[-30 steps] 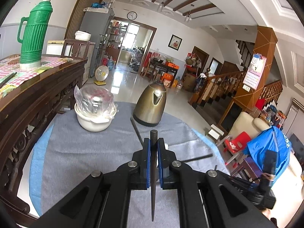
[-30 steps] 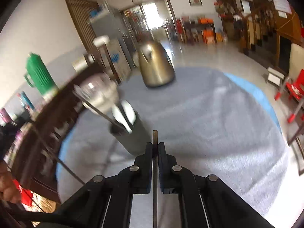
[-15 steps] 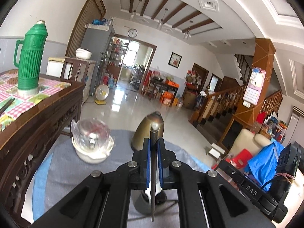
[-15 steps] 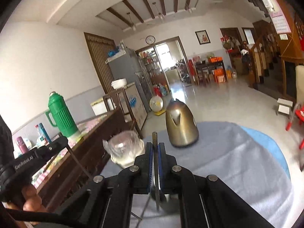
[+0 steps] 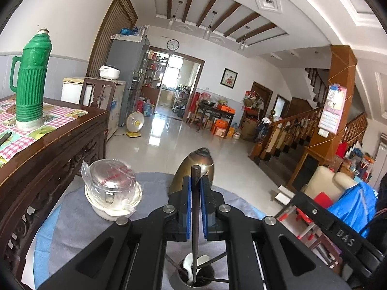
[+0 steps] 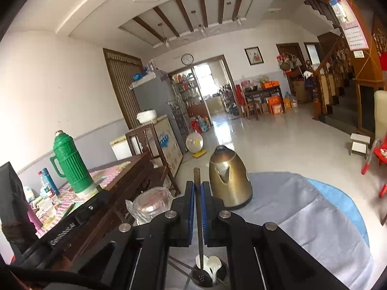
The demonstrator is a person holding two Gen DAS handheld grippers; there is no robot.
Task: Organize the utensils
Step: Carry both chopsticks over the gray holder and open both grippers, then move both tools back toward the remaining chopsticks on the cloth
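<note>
My left gripper [image 5: 196, 181] is shut on a dark chopstick [image 5: 195, 217] held upright; its lower tip reaches into the metal utensil holder [image 5: 196, 276] below, which holds white spoons and other chopsticks. My right gripper [image 6: 197, 186] is shut on another dark chopstick [image 6: 198, 215], also upright, its lower end at the mouth of the same holder [image 6: 210, 274] with white spoons inside. Both grippers hover close together over the holder; the right gripper's body shows at the right of the left wrist view [image 5: 338, 232].
A bronze kettle [image 6: 228, 181] stands beyond the holder on the grey cloth [image 6: 302, 212]. A white bowl with a plastic-wrapped glass lid [image 5: 112, 193] stands to the left. A dark wooden sideboard [image 5: 48, 149] with a green thermos [image 5: 30, 79] borders the left side.
Both grippers have risen and tilted up from over the cloth and come together above the utensil holder. Each chopstick's lower end now hangs at the holder's mouth.
</note>
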